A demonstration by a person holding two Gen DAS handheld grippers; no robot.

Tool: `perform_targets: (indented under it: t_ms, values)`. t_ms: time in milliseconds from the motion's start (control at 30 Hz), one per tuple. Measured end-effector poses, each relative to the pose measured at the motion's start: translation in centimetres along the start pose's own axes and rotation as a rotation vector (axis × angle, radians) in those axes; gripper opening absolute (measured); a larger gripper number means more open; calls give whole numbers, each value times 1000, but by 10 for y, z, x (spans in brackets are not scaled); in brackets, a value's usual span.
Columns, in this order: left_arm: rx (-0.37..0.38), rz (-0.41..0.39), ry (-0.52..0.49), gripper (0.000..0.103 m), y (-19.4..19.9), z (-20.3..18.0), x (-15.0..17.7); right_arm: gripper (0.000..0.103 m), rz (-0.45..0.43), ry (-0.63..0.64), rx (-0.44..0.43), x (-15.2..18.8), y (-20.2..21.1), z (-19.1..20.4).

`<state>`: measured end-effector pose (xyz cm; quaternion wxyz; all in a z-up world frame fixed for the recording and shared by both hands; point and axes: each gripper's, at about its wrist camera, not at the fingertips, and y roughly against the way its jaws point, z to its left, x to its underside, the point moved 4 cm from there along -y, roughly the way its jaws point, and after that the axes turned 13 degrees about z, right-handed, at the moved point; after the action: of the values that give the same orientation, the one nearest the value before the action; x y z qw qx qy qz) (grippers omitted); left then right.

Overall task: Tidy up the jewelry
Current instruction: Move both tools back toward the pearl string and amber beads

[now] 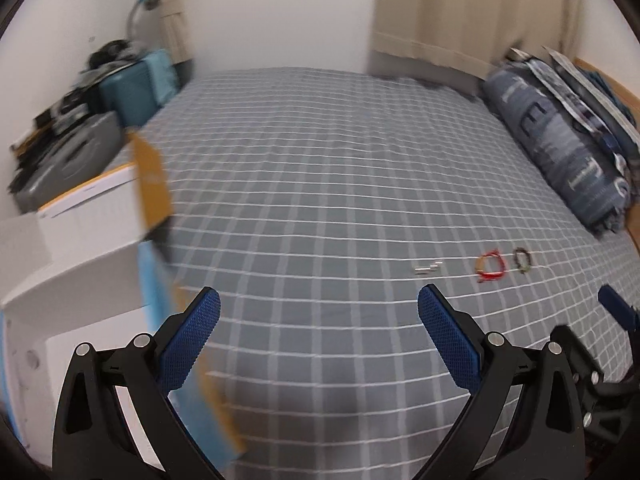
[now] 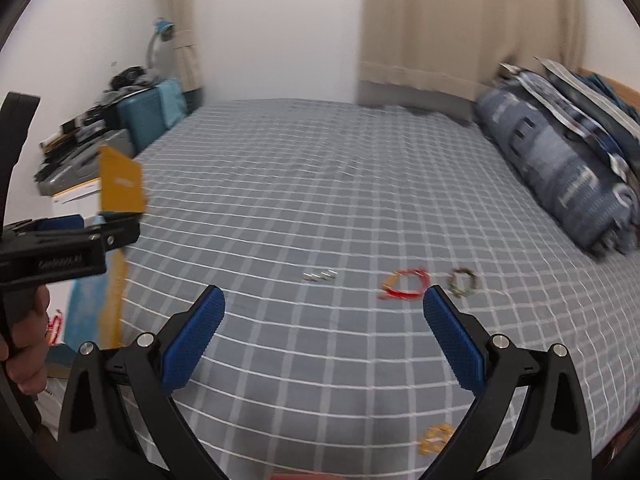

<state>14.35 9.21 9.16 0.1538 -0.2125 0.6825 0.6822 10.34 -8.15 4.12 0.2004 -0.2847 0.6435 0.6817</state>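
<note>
Jewelry lies on a grey checked bedsheet (image 1: 320, 160). A red cord bracelet (image 1: 491, 266) (image 2: 404, 283), a dark beaded bracelet (image 1: 522, 259) (image 2: 463, 281) and small silver pieces (image 1: 428, 269) (image 2: 319, 275) lie in a row. An orange beaded piece (image 2: 435, 438) lies near the bed's front edge. My left gripper (image 1: 319, 300) is open and empty, above the sheet, beside a white box with orange flaps (image 1: 92, 220). My right gripper (image 2: 324, 300) is open and empty, short of the bracelets. The left gripper's body (image 2: 60, 248) shows at the left in the right wrist view.
A folded blue patterned quilt (image 1: 560, 140) (image 2: 560, 168) lies along the right side of the bed. A teal suitcase (image 1: 140, 84), a grey case and clutter stand beyond the bed's left edge. Curtains and a white wall are behind.
</note>
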Motion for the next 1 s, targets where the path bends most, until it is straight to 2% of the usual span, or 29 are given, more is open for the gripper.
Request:
perform_targets:
  t_ms: [267, 367, 467, 633, 767, 1000]
  values:
    - [65, 46, -93, 97, -50, -83, -19, 95, 54, -104, 57, 37, -15, -69]
    - [91, 67, -104, 97, -69, -101, -20, 95, 76, -130, 65, 53, -22, -86]
    - [82, 96, -120, 97, -95, -118, -20, 95, 98, -149, 70, 70, -30, -101]
    - [74, 85, -116, 97, -126, -131, -24, 95, 135, -180, 71, 99, -48, -115]
    - [45, 113, -101, 97, -158, -134, -27, 95, 164, -179, 76, 117, -63, -121]
    - [-16, 103, -78, 97, -188, -134, -34, 95, 199, -201, 69, 142, -83, -128]
